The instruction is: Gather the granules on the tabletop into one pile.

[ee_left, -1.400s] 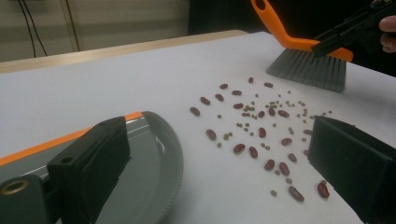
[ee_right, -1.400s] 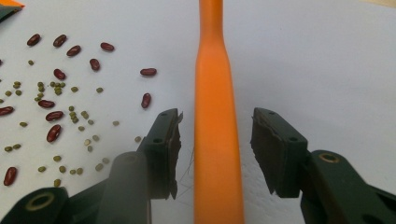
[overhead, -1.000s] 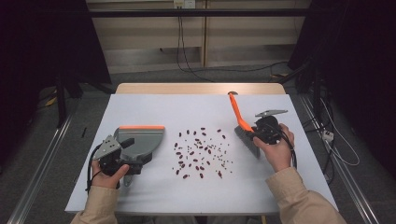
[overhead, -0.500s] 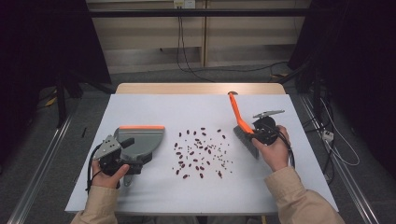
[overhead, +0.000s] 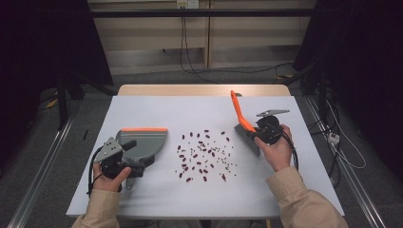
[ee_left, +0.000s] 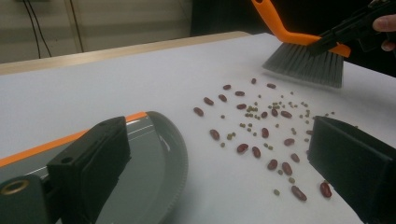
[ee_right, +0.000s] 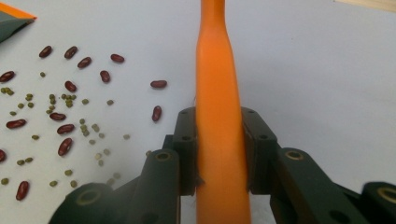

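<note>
Your right hand-held gripper is clamped on the brush, its pads closed on either side of the orange handle, as the right gripper view shows. The jaws have just finished closing on it. The grip sits low on the handle, near the head, which should give you firm control of the stroke. The grey bristles rest on or just above the tabletop at the far right edge of the spill, so the whole scatter lies between brush and pan.

Your left hand-held gripper is at the back of the grey dustpan. The pan lies flat, its orange-edged lip along the far side. In the left gripper view one jaw sits over the pan and the other stands well off to the side above the beans, so I can't tell whether the pan is actually pinched; it looks more steadied than gripped.

The red beans and small green ones lie loose in the middle of the tabletop, untouched. The pan sits just beside them, probably so one sweep leftward carries them in.
</note>
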The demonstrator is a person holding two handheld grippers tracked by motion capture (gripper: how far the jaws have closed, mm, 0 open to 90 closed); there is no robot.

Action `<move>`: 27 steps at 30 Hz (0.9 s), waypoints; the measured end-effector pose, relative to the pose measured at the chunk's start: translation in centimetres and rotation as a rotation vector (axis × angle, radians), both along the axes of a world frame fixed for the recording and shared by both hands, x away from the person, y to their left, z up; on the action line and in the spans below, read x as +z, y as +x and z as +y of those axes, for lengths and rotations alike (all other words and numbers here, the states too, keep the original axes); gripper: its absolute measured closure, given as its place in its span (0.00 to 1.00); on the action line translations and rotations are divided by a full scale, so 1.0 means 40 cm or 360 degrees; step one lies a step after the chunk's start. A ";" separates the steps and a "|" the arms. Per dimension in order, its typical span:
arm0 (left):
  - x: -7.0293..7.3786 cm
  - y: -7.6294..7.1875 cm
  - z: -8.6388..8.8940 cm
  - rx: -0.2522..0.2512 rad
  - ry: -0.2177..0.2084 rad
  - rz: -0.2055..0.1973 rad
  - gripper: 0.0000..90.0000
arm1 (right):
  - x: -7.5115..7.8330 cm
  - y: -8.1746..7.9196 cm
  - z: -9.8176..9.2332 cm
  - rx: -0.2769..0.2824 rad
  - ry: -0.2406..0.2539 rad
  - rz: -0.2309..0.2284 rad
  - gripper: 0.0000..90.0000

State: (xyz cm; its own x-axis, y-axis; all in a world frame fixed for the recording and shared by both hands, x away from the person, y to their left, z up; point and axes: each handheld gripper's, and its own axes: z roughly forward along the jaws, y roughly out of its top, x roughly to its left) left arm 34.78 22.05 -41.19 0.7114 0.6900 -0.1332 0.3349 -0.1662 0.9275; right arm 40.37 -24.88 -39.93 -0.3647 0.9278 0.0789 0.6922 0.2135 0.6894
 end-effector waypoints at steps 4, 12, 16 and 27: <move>-0.001 0.000 0.000 -0.0001 -0.0002 0.0002 0.06 | -0.007 0.020 0.006 -0.0003 -0.0011 -0.0006 0.80; -0.001 0.002 0.001 -0.0001 -0.0007 0.0007 0.06 | -0.014 0.076 0.022 0.0060 -0.0002 -0.0069 0.80; -0.001 0.003 0.002 0.0005 -0.0003 0.0012 0.06 | -0.012 0.109 0.038 0.0129 -0.0017 -0.0150 0.80; -0.003 0.004 0.007 0.0014 -0.0016 0.0017 0.06 | -0.041 0.177 0.105 0.0217 -0.0127 -0.0119 0.79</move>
State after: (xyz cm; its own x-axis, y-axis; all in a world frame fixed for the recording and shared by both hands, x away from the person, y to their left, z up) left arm 34.95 22.34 -41.31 0.7039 0.6948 -0.1474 0.3460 -0.1541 0.9255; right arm 47.44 -20.68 -41.56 -0.4900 0.8714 -0.0253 0.6002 0.3583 0.7151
